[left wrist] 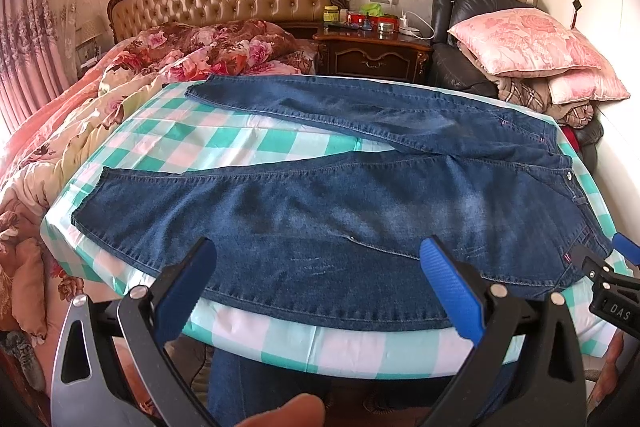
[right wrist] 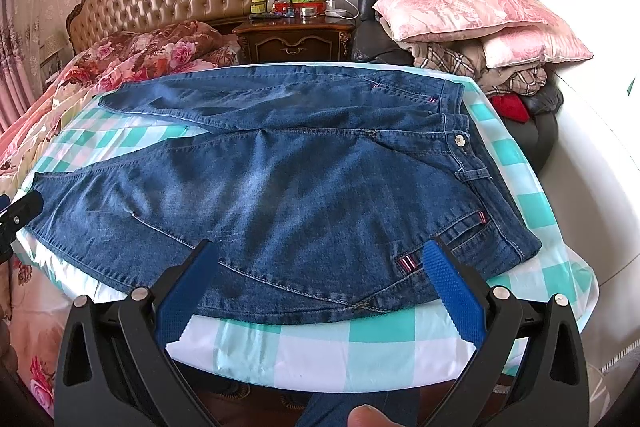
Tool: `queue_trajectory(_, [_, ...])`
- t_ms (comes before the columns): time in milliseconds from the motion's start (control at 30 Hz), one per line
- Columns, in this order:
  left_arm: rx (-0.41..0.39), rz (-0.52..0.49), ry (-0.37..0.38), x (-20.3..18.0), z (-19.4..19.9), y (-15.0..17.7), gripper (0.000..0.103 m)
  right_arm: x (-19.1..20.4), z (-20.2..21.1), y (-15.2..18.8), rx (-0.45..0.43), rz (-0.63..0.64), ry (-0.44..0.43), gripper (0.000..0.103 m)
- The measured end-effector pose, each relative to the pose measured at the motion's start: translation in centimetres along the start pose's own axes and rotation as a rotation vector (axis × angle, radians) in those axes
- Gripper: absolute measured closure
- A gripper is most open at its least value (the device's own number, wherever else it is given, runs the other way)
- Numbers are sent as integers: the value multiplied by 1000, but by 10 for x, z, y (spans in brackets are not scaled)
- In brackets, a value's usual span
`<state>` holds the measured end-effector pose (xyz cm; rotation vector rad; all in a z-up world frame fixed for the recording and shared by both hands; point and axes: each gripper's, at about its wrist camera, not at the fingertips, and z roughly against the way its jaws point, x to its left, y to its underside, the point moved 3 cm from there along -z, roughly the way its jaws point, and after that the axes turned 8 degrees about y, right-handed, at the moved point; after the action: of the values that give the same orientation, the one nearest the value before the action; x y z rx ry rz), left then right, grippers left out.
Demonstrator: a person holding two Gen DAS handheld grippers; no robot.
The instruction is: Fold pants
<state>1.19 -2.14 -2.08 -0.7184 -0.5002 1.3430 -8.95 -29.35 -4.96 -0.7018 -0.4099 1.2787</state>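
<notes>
Blue denim pants [left wrist: 320,199] lie flat on a table with a green and white checked cloth [left wrist: 224,139], waist to the right, both legs spread out to the left. They also show in the right wrist view [right wrist: 288,179], with the waist button [right wrist: 460,140] at the right. My left gripper [left wrist: 318,247] is open and empty, just above the near leg's front edge. My right gripper [right wrist: 320,251] is open and empty, over the near hip and pocket; it also shows in the left wrist view [left wrist: 608,267].
A bed with a floral quilt [left wrist: 80,115] stands left of the table. A wooden nightstand [left wrist: 372,51] with small items is behind. A dark chair piled with pink pillows [left wrist: 524,43] is at the back right. A white wall [right wrist: 600,167] is at the right.
</notes>
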Motion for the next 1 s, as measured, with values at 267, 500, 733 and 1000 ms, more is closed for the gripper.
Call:
queue_trajectory(267, [4,1,4,-2,-4,4,1,0,0,0,1,-1,0,4])
queue_trajectory(500, [4,3,4,-1,-4,4,1,1,-1,2,3,-1,3,4])
queue_trajectory(733, [6,5,5,-1,-6,6,1,1,-2,4,7,-3,3,4])
queue_trajectory(1000, [13,79,110,9,-12,14,1,-9,-19,9,102,-70,-127,4])
